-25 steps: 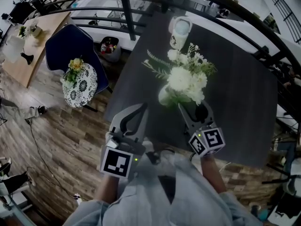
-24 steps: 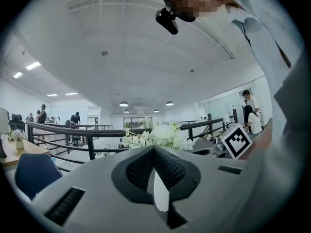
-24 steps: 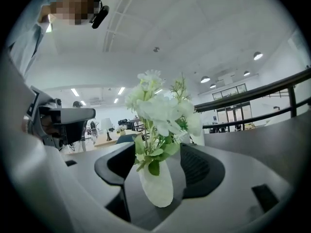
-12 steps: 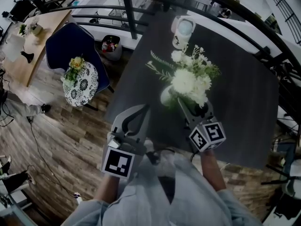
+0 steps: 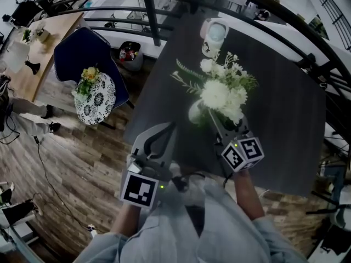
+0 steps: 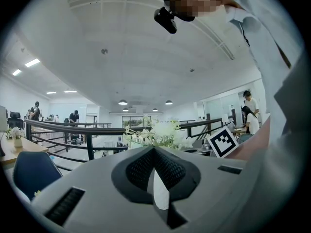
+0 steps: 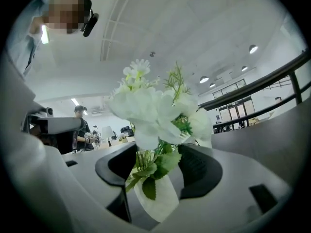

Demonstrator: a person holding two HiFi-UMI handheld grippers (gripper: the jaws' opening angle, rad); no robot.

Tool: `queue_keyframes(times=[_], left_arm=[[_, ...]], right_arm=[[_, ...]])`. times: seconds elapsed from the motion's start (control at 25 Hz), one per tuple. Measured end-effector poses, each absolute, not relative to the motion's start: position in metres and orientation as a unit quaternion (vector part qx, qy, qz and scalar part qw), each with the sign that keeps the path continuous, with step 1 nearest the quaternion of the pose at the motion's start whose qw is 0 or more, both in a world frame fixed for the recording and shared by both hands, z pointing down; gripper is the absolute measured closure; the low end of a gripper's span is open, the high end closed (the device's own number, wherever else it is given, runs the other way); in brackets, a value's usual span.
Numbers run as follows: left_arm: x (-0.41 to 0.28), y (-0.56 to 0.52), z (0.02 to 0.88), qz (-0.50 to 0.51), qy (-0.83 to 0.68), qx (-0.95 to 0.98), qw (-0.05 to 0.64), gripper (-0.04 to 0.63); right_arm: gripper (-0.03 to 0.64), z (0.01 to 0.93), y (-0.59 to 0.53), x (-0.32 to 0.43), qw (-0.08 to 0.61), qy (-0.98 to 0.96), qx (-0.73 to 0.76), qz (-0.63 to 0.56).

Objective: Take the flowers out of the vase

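White flowers (image 5: 219, 95) are sitting in a pale vase (image 5: 194, 113) toward the left edge of a dark table (image 5: 285, 119), with bare tabletop spreading right. The right gripper (image 5: 226, 124) is straddling the stems, its wide jaws just closing slightly, not yet pinching. The left gripper (image 5: 172, 126) is hovering at the near-left corner, jaws together, empty.
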State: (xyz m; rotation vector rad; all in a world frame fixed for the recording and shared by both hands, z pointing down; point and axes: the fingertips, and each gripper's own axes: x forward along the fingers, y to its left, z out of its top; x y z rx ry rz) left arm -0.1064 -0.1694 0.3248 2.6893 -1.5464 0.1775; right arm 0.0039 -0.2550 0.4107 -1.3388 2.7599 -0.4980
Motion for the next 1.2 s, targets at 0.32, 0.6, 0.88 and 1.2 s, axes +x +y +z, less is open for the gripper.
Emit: queue_keyframes(times=[0.32, 0.6, 0.88, 1.2], left_arm=[[-0.108, -0.169, 0.327, 0.056, -0.497, 0.866, 0.019, 0.597], [-0.105, -0.168, 0.326, 0.057, -0.497, 0.865, 0.02, 0.597], [-0.108, -0.167, 0.325, 0.058, -0.497, 0.866, 0.02, 0.597], [-0.107, -0.166, 0.324, 0.058, -0.496, 0.866, 0.019, 0.597]], right_arm=[[0.421, 0.401, -0.257, 0.005, 0.042, 0.886, -0.436, -0.152], [0.453, 0.395, -0.255, 0.007, 0.05, 0.889, -0.429, -0.148], [0.48, 0.388, -0.253, 0.007, 0.063, 0.888, -0.432, -0.145], [0.508, 0.382, -0.251, 0.009, 0.073, 0.887, -0.435, -0.139]])
